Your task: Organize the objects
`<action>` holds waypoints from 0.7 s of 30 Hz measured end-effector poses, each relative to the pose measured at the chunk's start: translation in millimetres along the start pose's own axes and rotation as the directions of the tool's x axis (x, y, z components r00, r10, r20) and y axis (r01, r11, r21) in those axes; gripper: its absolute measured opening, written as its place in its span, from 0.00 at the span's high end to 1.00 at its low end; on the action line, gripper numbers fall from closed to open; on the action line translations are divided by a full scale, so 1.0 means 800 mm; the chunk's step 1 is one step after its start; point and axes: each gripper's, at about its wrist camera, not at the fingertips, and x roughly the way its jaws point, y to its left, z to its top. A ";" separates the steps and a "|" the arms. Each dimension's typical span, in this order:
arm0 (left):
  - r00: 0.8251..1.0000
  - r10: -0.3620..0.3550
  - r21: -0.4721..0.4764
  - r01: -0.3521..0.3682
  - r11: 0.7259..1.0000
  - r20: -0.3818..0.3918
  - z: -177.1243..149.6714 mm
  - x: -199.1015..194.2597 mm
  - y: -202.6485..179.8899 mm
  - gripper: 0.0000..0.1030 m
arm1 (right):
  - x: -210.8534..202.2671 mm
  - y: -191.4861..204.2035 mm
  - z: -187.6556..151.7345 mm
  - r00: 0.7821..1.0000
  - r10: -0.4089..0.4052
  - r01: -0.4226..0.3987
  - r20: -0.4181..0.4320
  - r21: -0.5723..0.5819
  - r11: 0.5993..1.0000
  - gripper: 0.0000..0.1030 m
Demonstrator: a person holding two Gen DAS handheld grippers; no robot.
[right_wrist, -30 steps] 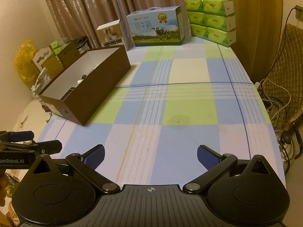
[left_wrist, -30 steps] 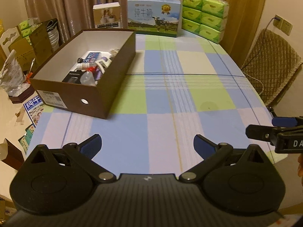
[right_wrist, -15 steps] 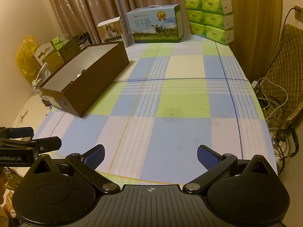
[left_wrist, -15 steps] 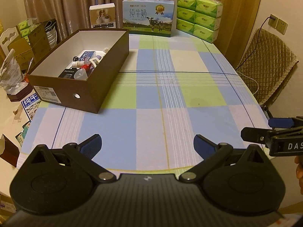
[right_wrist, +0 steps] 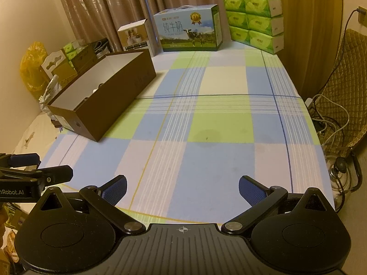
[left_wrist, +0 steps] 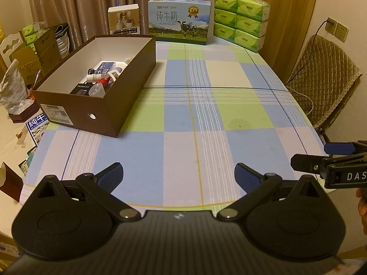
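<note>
- We hold the left gripper [left_wrist: 178, 176] over the near edge of the table [left_wrist: 206, 114], its jaws spread wide with nothing between the blue pads [left_wrist: 112, 174].
- We hold the right gripper [right_wrist: 182, 186] likewise over the near edge, jaws wide apart and empty; in the left wrist view it shows from the side at the table's near right corner [left_wrist: 321, 160].
- The table wears a checked cloth of blue, green and pale squares, and its middle is bare.
- A brown shoebox [left_wrist: 128, 87] without a lid sits by the left edge of the table, its long side running toward the far edge, its short end with a round hole facing us.
- Inside the shoebox we see the gathered small things: a small white bottle [left_wrist: 96, 77], a dark blue packet [left_wrist: 105, 67], a black box with white lettering [left_wrist: 82, 88] and a clear plastic piece [left_wrist: 97, 91], all lying toward the near half of the box.
- Along the far edge stand a milk carton case with a cow picture [left_wrist: 179, 24], a small white product box [left_wrist: 123, 19] to its left, and stacked green tissue packs [left_wrist: 240, 20] at the far right corner.
- A quilted chair [left_wrist: 321, 73] stands beside the right edge.
</note>
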 end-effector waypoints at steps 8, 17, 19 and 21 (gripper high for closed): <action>1.000 -0.002 0.008 0.002 1.000 0.001 0.005 0.002 -0.001 0.01 | 0.003 -0.003 0.004 1.000 0.001 -0.001 -0.001 0.007 1.000 0.02; 1.000 -0.002 0.002 0.002 1.000 0.002 0.006 0.001 -0.001 0.01 | 0.003 -0.003 0.004 1.000 0.001 -0.001 -0.002 0.007 1.000 0.02; 1.000 -0.002 0.001 0.002 1.000 0.004 0.006 0.001 0.000 0.01 | 0.004 -0.002 0.004 1.000 0.000 0.000 -0.002 0.006 1.000 0.02; 1.000 -0.003 0.000 0.003 1.000 0.008 0.006 -0.001 0.000 0.01 | 0.004 -0.002 0.004 1.000 0.000 0.000 -0.002 0.006 1.000 0.02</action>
